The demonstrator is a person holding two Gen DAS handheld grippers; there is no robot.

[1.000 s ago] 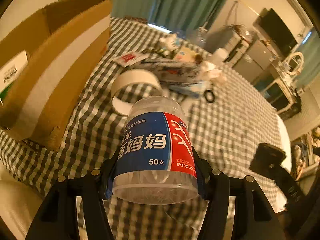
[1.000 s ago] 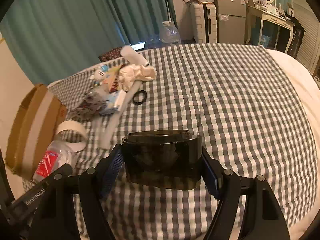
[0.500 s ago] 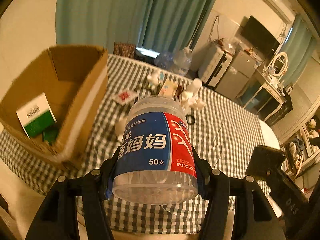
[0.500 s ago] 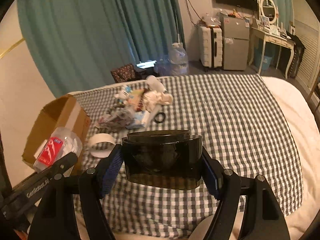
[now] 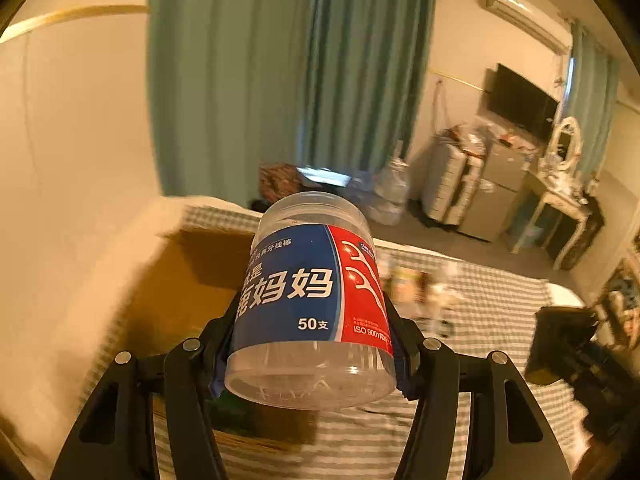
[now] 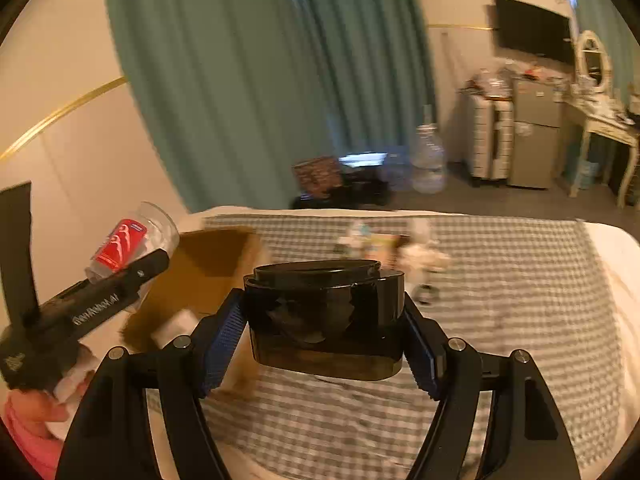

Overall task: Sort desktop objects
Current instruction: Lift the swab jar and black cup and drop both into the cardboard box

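My left gripper (image 5: 312,344) is shut on a clear plastic jar of floss picks (image 5: 308,292) with a blue and red label, held high over the open cardboard box (image 5: 188,280). The same jar (image 6: 128,240) and the left gripper (image 6: 132,256) show at the left of the right wrist view. My right gripper (image 6: 324,332) is shut on a dark, smoky translucent container (image 6: 324,312), its blue pads (image 6: 222,332) pressed on both sides, above the checked cloth near the box (image 6: 208,268). A blurred pile of small items (image 6: 396,248) lies farther back on the cloth.
The surface has a grey-and-white checked cloth (image 6: 520,280). Teal curtains (image 5: 288,72), a large water bottle (image 6: 428,160), a suitcase and small fridge (image 6: 532,132), a TV and a dressing table stand beyond. A hand in a pink sleeve (image 6: 28,432) holds the left gripper.
Both grippers rose well above the cloth with their loads and tilted upward, so more of the room shows. The left gripper with the jar now sits over the box.
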